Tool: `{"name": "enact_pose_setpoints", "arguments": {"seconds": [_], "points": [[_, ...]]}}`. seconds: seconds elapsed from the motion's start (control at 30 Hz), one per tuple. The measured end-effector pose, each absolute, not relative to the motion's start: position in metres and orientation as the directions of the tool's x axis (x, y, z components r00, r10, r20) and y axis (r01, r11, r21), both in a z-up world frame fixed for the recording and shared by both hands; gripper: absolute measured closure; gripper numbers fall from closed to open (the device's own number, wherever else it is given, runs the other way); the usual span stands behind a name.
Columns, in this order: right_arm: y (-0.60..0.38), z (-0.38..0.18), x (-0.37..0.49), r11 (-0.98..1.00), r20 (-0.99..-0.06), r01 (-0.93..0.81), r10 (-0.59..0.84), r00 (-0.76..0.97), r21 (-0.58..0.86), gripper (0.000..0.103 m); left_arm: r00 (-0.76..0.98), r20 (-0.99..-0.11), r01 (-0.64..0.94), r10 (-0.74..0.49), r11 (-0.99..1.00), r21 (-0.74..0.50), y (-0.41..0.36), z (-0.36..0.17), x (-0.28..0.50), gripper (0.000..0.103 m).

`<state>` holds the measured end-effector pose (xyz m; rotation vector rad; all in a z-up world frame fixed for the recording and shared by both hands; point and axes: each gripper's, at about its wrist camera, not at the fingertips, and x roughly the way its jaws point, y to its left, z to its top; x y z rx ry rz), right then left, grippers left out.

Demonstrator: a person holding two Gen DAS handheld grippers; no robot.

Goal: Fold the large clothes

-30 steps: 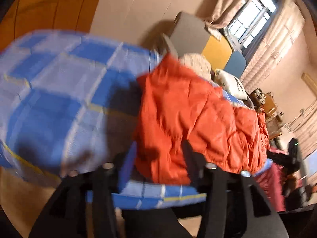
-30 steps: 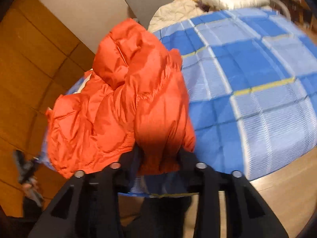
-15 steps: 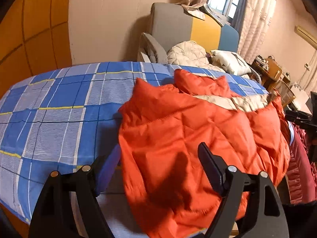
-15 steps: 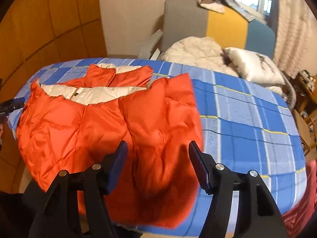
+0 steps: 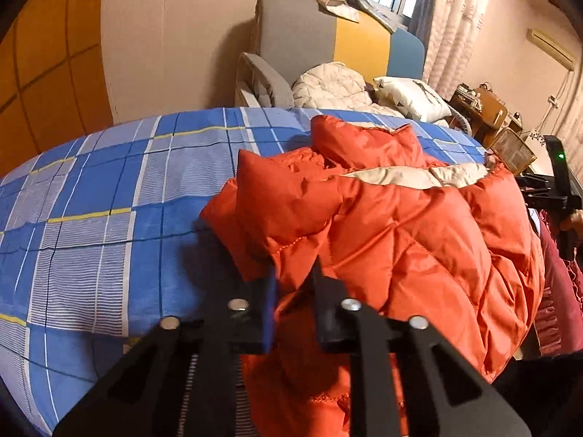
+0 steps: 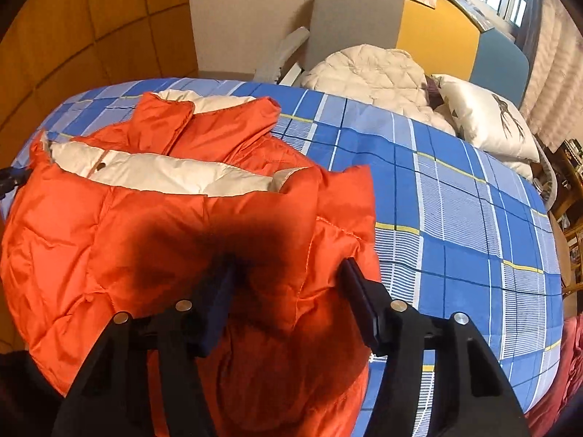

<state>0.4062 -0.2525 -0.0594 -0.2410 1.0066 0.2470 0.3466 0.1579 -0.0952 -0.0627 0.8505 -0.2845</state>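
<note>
An orange quilted jacket (image 5: 400, 225) with a cream lining lies spread on the blue checked bedcover (image 5: 109, 200), collar at the far side. My left gripper (image 5: 294, 273) is at the jacket's near left edge. Its jaws are closing and stand narrow, with a fold of orange fabric pinched between them. In the right wrist view the jacket (image 6: 127, 236) fills the left half. My right gripper (image 6: 288, 266) sits over its near right part. Its jaws are closing but still wide, with a puffy fold bulging between them.
Behind the bed stands an armchair (image 5: 302, 36) with a grey, yellow and blue back, holding a cream quilted garment (image 5: 331, 87) and a pillow (image 5: 411, 96). Wooden furniture (image 5: 484, 109) and red cloth (image 5: 561, 309) are at the right. The bedcover (image 6: 455, 218) lies bare right of the jacket.
The jacket went from bunched up to spread flat on the bed. My left jaws swung wide, then narrowed onto its left edge. My right gripper came down over its right part.
</note>
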Motion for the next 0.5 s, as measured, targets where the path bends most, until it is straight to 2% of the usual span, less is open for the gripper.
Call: {"name": "enact_pose_setpoints", "arguments": {"seconds": [0.07,0.13,0.27,0.3,0.33,0.37,0.5], "points": [[-0.257,-0.056,0.407,0.958,-0.842,-0.276,0.083,0.533,-0.080,0.038,0.636,-0.723,0.213,-0.271,0.962,-0.172,0.160,-0.093,0.344,0.094],[-0.261,-0.053,0.408,0.965,-0.821,-0.228,0.025,0.570,-0.129,0.015,0.653,-0.706,0.202,-0.274,0.962,-0.186,0.163,-0.090,0.340,0.096],[-0.270,-0.060,0.416,0.975,-0.836,-0.216,0.075,0.544,-0.054,0.014,0.681,-0.679,0.178,-0.276,0.961,-0.212,0.168,-0.086,0.331,0.097],[-0.272,-0.062,0.418,0.977,-0.839,-0.214,0.100,0.535,-0.020,0.018,0.685,-0.675,0.174,-0.275,0.961,-0.215,0.168,-0.085,0.330,0.097],[-0.273,-0.064,0.419,0.976,-0.843,-0.218,0.131,0.521,0.017,0.033,0.693,-0.666,0.170,-0.275,0.961,-0.220,0.169,-0.083,0.327,0.098],[-0.274,-0.066,0.420,0.974,-0.850,-0.220,0.158,0.502,0.051,0.038,0.698,-0.662,0.166,-0.273,0.961,-0.221,0.170,-0.082,0.325,0.098],[-0.266,-0.061,0.410,0.969,-0.847,-0.248,0.147,0.511,0.018,0.071,0.724,-0.638,0.158,-0.263,0.963,-0.218,0.173,-0.072,0.314,0.099]]}}
